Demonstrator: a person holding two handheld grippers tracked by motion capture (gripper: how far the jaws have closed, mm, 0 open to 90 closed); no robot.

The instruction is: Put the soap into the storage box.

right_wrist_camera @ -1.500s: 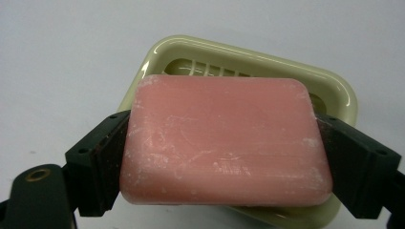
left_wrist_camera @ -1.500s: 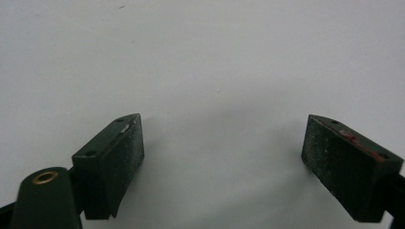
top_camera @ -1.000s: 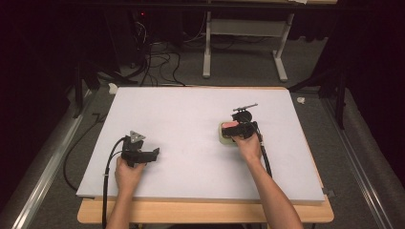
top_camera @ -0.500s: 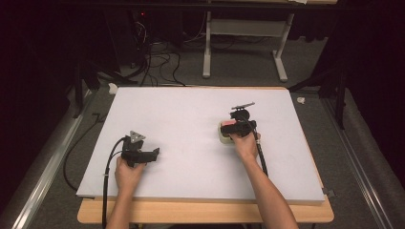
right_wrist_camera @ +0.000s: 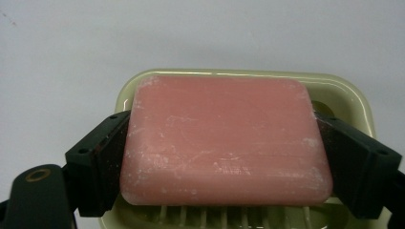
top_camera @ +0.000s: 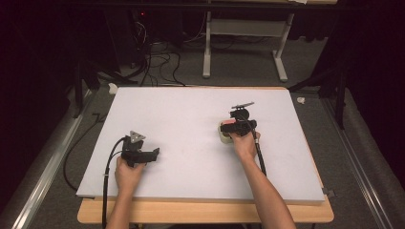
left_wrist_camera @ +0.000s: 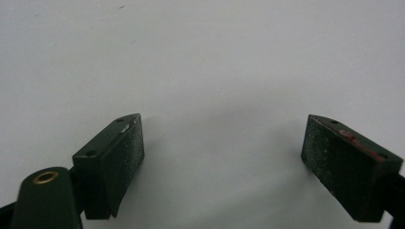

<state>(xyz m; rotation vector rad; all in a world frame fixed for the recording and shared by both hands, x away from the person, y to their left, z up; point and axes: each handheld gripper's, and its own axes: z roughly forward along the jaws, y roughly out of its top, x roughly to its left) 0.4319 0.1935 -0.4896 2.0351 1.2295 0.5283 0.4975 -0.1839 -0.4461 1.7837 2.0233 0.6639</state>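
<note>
Right of centre in the high view, a pink soap bar (right_wrist_camera: 224,140) is clamped between the right gripper (right_wrist_camera: 224,157) pads, over a pale green soap dish (right_wrist_camera: 353,98). Lower left, the left gripper (left_wrist_camera: 222,157) is held wide, nothing between its pads, over the white table (top_camera: 181,114).

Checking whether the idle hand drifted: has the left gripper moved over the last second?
No. In the high view the left gripper sits at the same spot on the white board, equally far from its near edge as before, jaws open.
</note>
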